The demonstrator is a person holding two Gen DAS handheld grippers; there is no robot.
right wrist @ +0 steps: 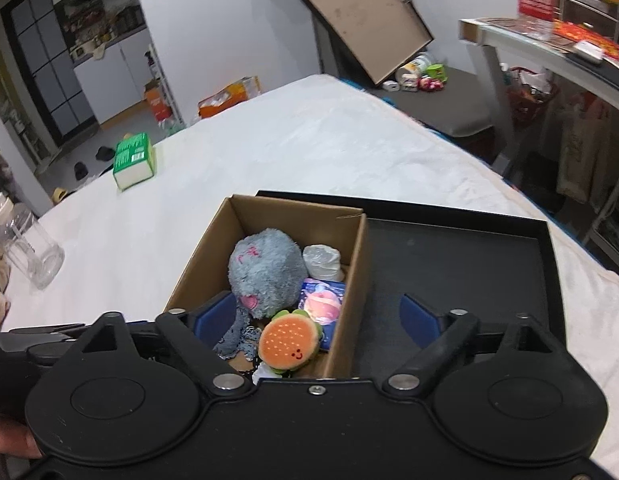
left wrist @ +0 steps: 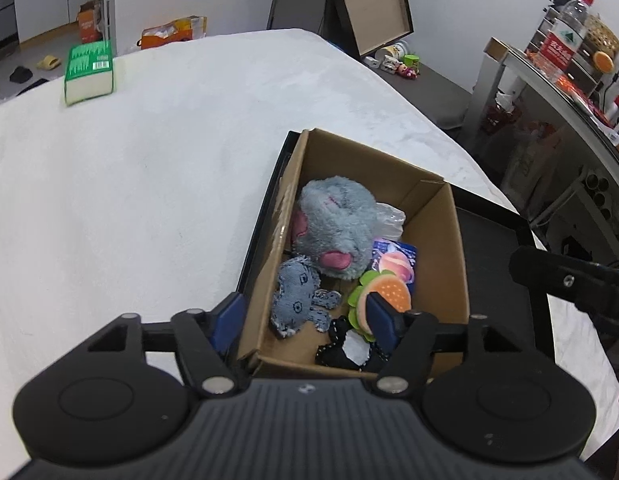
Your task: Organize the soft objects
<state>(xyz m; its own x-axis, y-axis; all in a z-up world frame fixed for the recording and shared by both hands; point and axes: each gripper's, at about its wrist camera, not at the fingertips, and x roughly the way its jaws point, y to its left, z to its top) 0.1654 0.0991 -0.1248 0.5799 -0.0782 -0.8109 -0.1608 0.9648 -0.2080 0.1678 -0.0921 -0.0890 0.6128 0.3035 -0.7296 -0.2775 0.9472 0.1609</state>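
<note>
Inside cardboard box (right wrist: 213,248), burger plush (right wrist: 290,343) faces up; both grippers' fingers wide

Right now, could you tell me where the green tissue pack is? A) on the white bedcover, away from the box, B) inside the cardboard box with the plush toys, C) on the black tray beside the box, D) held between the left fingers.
A: the green tissue pack lies alone on the white bedcover, well apart from the cardboard box holding the grey plush and burger toy.
</note>
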